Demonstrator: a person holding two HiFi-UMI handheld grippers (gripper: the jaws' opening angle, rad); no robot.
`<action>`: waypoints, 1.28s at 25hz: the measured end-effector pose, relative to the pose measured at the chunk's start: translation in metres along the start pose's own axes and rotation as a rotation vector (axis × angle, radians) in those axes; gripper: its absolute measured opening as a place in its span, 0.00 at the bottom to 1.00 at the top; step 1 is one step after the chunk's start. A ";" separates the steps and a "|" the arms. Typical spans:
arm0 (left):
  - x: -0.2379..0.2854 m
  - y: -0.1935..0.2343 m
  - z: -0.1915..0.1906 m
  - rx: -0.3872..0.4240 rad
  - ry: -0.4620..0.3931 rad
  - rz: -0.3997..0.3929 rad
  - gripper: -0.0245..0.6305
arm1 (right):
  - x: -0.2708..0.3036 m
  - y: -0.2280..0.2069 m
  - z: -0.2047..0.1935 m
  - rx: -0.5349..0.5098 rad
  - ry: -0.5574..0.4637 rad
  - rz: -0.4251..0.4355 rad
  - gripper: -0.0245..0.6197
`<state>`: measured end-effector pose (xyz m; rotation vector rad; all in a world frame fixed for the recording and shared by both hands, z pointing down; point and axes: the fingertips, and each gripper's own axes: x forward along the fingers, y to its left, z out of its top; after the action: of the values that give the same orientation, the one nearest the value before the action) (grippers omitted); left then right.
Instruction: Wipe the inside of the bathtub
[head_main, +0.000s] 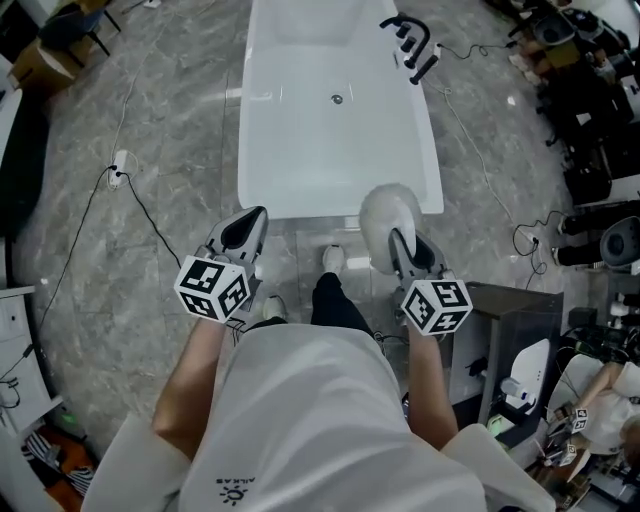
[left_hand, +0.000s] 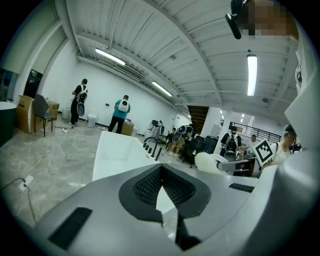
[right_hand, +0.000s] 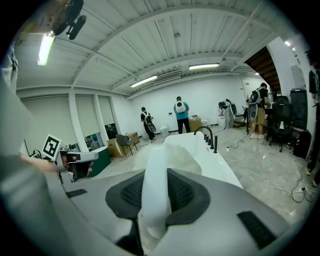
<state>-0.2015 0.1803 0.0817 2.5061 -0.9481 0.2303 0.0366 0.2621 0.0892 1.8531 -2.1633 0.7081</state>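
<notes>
- I am looking down at the tub (head_main: 345, 190), which is lying lengthwise at 12 o'clock from the person, white and dry-looking, its near end just beyond both grippers.
- The left gripper (head_main: 252, 218) is hovering at 11 o'clock over the grey floor, short of the tub's near left corner. Its own view is showing the jaws meeting at the tips with nothing between them.
- The right gripper (head_main: 397, 236) is clamping a white fluffy mitt (head_main: 385, 205) at 1 o'clock. The mitt is hanging just over the tub's near rim, outside the basin.
- A black faucet (head_main: 410, 42) is sitting on the tub's far right rim, and the drain (head_main: 337, 98) is showing mid-basin.
- A power strip (head_main: 118, 170) with its cable is lying on the floor at 10 o'clock, well apart from the tub.
- Each marker cube (head_main: 213, 288) is showing only black-and-white squares, no letters.
- Small print on the shirt (head_main: 236, 488) is appearing upside down, too small for me to read.
</notes>
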 end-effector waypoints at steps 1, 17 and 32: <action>0.009 -0.001 0.003 0.000 -0.001 0.004 0.06 | 0.006 -0.008 0.003 -0.004 0.005 0.008 0.18; 0.140 -0.005 0.026 -0.017 0.025 0.132 0.06 | 0.096 -0.127 0.034 -0.025 0.106 0.145 0.18; 0.217 -0.003 0.007 -0.038 0.095 0.138 0.06 | 0.151 -0.204 -0.005 0.023 0.232 0.136 0.18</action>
<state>-0.0368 0.0514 0.1406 2.3754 -1.0772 0.3682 0.2049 0.1133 0.2068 1.5569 -2.1509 0.9289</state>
